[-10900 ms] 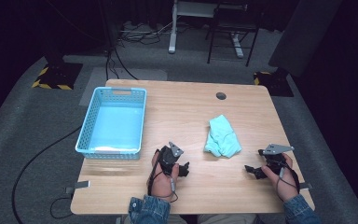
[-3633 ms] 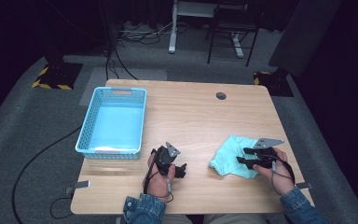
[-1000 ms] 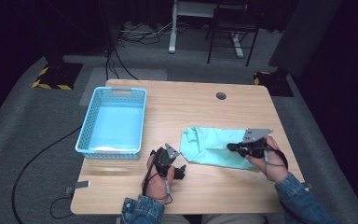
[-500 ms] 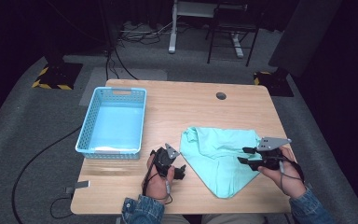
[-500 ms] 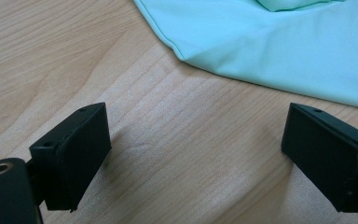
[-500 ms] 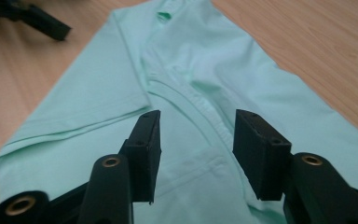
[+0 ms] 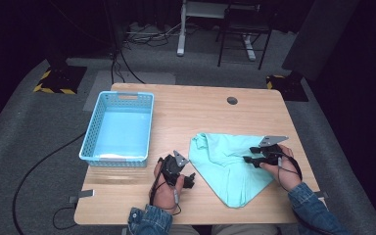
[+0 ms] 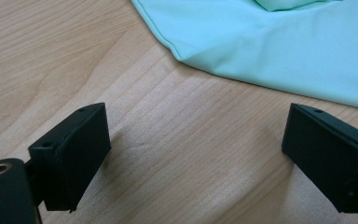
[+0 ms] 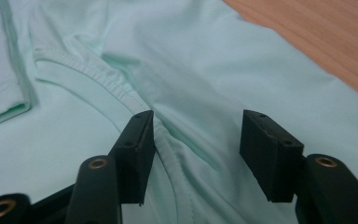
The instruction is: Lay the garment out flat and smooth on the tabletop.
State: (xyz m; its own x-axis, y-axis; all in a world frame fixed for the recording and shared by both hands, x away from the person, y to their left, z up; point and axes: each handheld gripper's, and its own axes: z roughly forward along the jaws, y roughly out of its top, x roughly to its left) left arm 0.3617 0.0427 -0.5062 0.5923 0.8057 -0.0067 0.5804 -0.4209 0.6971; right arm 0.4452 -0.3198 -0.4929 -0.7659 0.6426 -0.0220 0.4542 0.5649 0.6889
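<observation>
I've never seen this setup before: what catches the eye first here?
The mint-green garment, spread on the right half of the wooden table, with the right gripper open above it. Next the light blue basket at the left, and the left gripper open beside the cloth's edge.

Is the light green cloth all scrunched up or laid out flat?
Mostly laid out. The mint green cloth lies spread over the wooden table, though its left edge is still bunched and a seam ridge wrinkles it in the right gripper view.
</observation>
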